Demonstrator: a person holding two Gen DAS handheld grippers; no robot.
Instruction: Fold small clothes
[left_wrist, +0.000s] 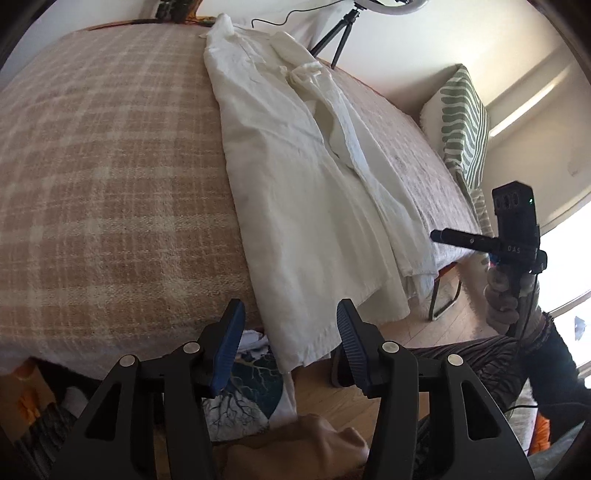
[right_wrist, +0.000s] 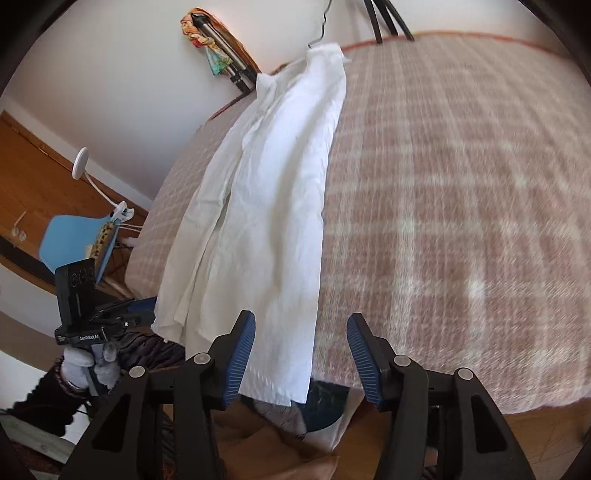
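The white garment (left_wrist: 295, 184) lies along the bed (left_wrist: 110, 166), its hem just ahead of both tools, left (left_wrist: 290, 347) and right (right_wrist: 301, 354), each parted and empty.

You see a bed (left_wrist: 110, 166) under a plaid blanket (right_wrist: 461, 203); a white garment (left_wrist: 295, 206) lies lengthwise, its hem overhanging the edge.
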